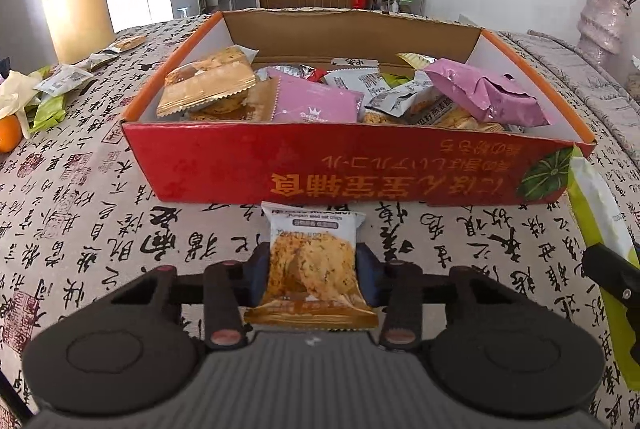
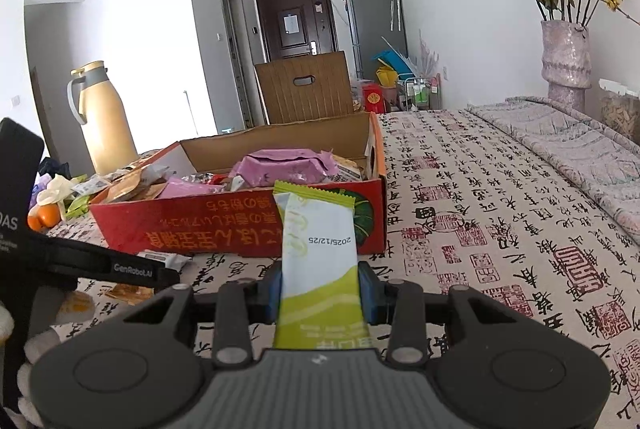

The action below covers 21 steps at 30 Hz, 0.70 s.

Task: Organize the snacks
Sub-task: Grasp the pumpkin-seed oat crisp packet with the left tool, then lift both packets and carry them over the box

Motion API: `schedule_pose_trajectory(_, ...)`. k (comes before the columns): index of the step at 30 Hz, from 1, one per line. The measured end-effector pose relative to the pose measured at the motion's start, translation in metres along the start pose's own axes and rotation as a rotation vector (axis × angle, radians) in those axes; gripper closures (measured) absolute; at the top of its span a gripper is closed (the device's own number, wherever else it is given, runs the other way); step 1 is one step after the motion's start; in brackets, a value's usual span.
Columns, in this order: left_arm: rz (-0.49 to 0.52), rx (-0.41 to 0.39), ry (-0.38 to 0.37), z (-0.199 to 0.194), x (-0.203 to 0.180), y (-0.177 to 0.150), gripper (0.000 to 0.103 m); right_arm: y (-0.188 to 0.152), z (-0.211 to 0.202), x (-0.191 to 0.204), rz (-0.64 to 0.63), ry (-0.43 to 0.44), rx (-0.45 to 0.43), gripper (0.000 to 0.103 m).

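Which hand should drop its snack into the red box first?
Probably right: its tool holds the green packet raised, tip already near the red box rim. The left tool grips the cookie packet low, near the tablecloth.

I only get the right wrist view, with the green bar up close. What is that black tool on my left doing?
Observer: The left tool is clamped on a cracker packet, with its pads pressing both sides.
Operator: Is that packet in the red box yet?
Observer: No, it is in front of the box's near wall, outside it.
Operator: Any print on the flat pink packet inside?
Observer: A small white crown, with lettering beneath it.
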<state>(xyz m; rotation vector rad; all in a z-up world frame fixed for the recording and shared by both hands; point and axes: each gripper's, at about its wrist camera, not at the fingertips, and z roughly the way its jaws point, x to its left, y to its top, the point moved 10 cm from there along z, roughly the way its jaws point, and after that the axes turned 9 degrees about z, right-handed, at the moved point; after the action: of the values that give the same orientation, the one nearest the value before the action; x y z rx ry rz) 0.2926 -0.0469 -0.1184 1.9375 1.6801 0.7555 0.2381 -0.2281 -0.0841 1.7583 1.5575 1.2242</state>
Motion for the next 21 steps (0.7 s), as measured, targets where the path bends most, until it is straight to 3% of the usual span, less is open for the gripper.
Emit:
schedule_pose_trajectory(12,-0.008,-0.11,-0.012,-0.043,0.005,0.015,0.06,0.009,-0.018,0.011,-0.019,0.012,-0.037,0.066)
schedule_pose_trajectory(21,-0.018,-0.204,-0.021,-0.073,0.013,0.044,0.06,0.036,-0.025,0.024,-0.021,0.022,-0.093,0.066)
